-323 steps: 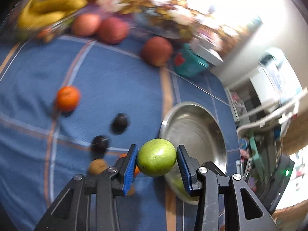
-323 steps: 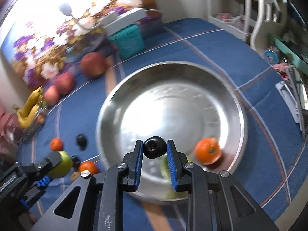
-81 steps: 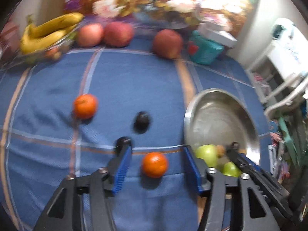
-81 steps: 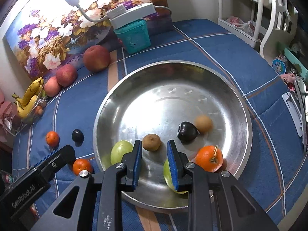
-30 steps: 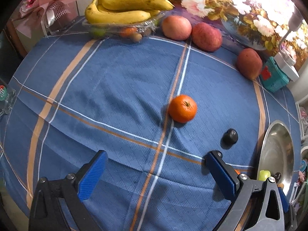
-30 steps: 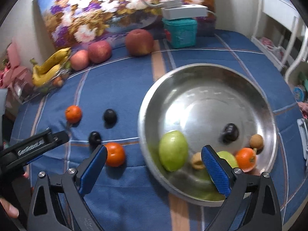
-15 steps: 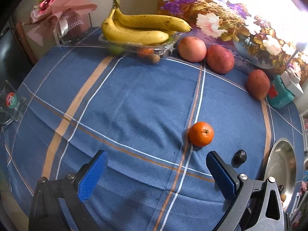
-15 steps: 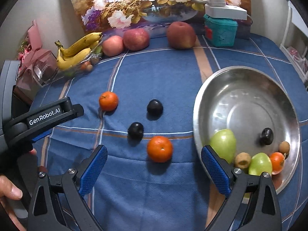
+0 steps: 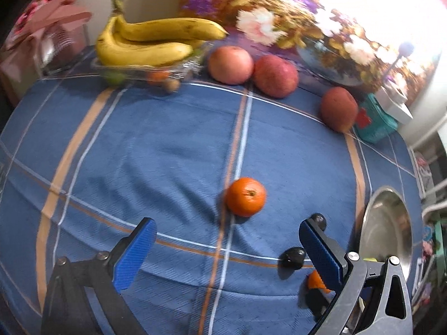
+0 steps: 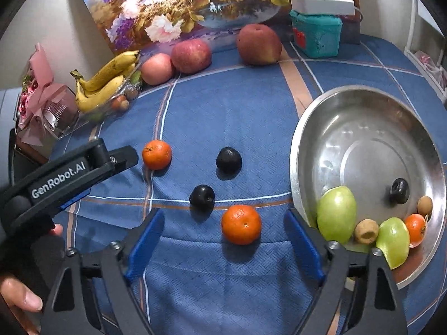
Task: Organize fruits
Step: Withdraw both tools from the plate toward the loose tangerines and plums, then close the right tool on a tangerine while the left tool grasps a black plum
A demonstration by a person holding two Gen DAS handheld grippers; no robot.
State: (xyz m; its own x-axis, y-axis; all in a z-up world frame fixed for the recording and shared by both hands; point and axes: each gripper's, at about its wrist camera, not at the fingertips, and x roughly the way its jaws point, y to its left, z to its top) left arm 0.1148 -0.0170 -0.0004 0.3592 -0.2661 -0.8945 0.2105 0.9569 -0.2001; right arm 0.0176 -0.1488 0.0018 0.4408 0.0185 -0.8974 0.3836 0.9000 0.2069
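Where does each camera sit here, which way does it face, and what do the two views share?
Left wrist: on the left gripper, looking down at the tablecloth; its open fingers show.
Right wrist: on the right gripper, closing around the near orange beside the steel bowl; a hand shows.
Shared: far orange, bananas.

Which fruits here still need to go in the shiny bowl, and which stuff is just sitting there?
For the job: near orange, far orange, two dark plums, metal bowl.

Probably just sitting: bananas, three apples, teal box, flower painting.
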